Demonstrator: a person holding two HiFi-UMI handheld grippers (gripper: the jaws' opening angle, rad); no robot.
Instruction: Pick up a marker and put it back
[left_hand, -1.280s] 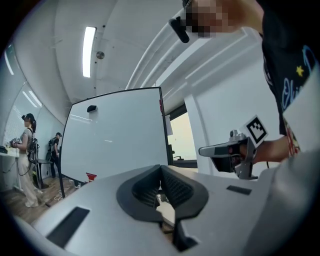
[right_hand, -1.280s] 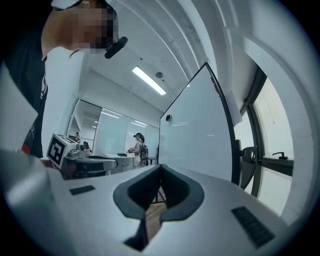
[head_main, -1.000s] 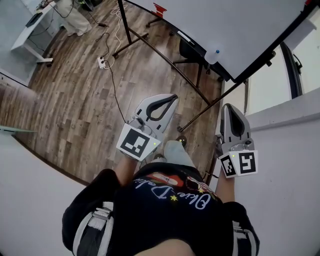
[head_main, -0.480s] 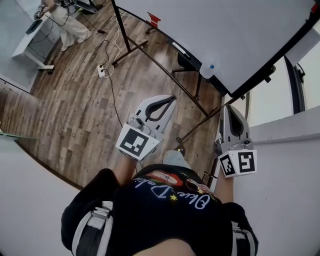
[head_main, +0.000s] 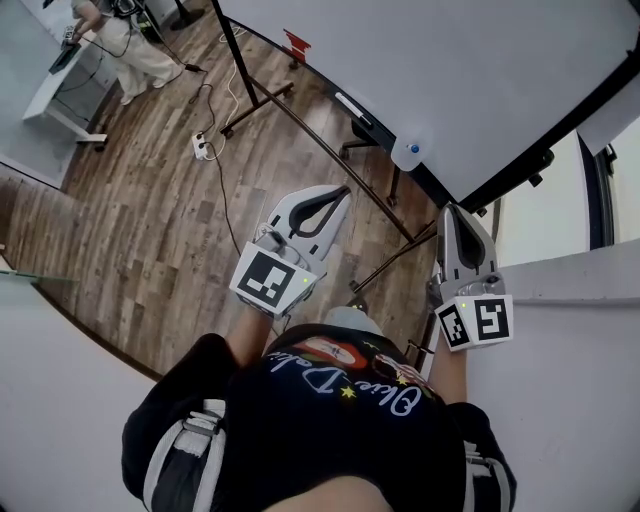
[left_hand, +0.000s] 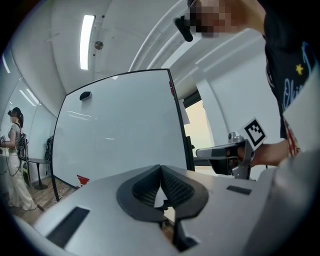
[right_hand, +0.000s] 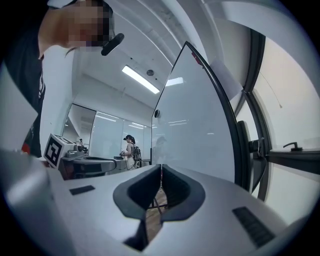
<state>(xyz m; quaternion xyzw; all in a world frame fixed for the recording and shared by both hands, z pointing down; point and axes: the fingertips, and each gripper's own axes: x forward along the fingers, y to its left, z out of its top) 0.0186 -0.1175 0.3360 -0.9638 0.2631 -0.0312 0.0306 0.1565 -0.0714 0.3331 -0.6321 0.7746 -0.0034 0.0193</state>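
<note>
Left tongs (head_main: 343, 193) and right tongs (head_main: 452, 212) were held closed and empty before the whiteboard (head_main: 480, 70). What was taken for the marker (head_main: 352, 106), a slim pale stick, was seen lying on the board's ledge, well apart from both. It was judged light, stiff and smooth-sided, likely to roll, and best pinched across the middle of its barrel.

Office with whiteboard (head_main: 480, 70) and desk (head_main: 62, 92)

Pale marker (head_main: 352, 107) lying lengthwise on the whiteboard tray (head_main: 378, 131)
</note>
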